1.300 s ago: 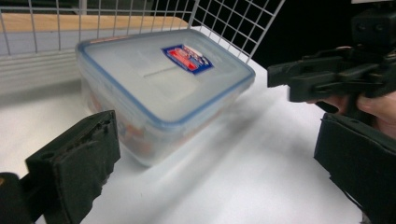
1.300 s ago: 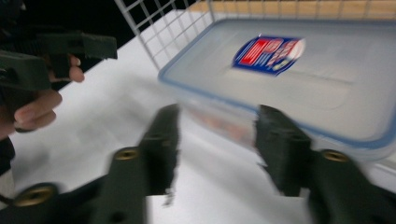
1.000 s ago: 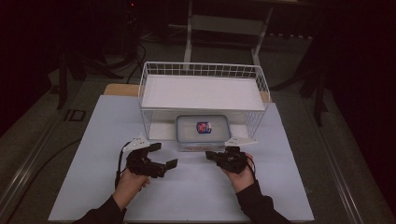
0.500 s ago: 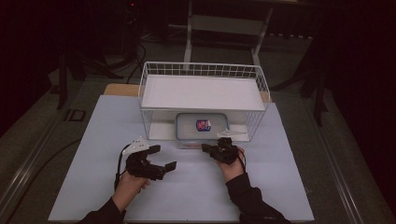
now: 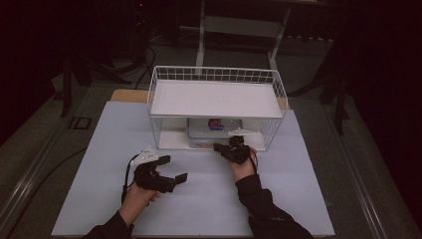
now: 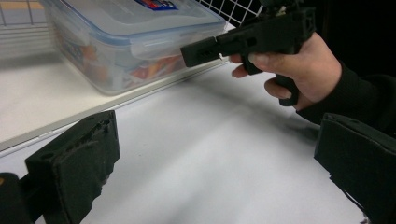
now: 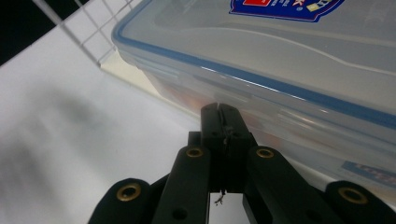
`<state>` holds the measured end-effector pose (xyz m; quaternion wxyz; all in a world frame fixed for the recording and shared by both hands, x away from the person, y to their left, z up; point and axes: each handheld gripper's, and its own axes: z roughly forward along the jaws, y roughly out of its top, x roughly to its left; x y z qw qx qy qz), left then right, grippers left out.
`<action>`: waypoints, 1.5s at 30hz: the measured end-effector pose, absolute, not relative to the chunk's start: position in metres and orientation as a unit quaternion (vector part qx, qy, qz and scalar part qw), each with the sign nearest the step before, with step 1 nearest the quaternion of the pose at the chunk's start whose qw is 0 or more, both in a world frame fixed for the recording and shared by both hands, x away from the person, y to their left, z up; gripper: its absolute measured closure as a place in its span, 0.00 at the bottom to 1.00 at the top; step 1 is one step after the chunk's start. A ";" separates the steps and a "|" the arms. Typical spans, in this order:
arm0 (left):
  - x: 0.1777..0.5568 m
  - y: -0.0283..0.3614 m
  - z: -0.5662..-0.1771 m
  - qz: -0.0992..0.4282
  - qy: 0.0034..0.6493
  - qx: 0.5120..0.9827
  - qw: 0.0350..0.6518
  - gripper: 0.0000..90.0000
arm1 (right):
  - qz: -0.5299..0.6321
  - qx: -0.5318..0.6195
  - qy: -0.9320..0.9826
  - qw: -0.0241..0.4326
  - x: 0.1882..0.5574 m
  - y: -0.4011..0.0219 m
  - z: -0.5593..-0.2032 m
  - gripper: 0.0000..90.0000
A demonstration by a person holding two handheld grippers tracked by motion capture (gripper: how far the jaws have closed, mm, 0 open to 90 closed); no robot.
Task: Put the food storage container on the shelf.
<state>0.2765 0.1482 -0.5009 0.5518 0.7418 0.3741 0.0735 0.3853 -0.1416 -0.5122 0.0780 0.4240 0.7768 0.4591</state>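
Right gripper [image 5: 222, 147] has slid up to the lidded plastic food box [image 5: 214, 130] under the wire rack [image 5: 217, 74], mid-frame — jaws pressed together. Left gripper [image 5: 175, 169] waits lower left, spread. Next, I'd guess — hooking the box out.

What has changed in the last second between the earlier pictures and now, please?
The right gripper moved forward to the wire rack, its shut fingers now at the front edge of the lidded plastic container, gripping nothing. The left gripper stayed open over the table; container and rack stayed put.
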 end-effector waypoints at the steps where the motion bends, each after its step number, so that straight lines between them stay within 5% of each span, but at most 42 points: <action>1: 0.277 0.148 -0.501 0.074 0.373 0.744 0.550 0.00 | 0.458 0.427 0.776 0.079 0.387 -0.141 -0.512 1.00; 23: 0.274 0.149 -0.500 0.072 0.365 0.747 0.552 0.00 | 0.461 0.428 0.773 0.085 0.403 -0.131 -0.511 0.94; 32: 0.273 0.149 -0.499 0.072 0.363 0.746 0.554 0.00 | 0.486 0.395 0.773 0.104 0.376 -0.139 -0.503 0.49; 40: 0.272 0.146 -0.501 0.070 0.356 0.752 0.551 0.00 | 0.510 0.364 0.772 0.108 0.353 -0.148 -0.496 0.26; 45: 0.269 0.144 -0.500 0.074 0.346 0.756 0.551 0.00 | 0.526 0.361 0.765 0.093 0.342 -0.157 -0.496 0.21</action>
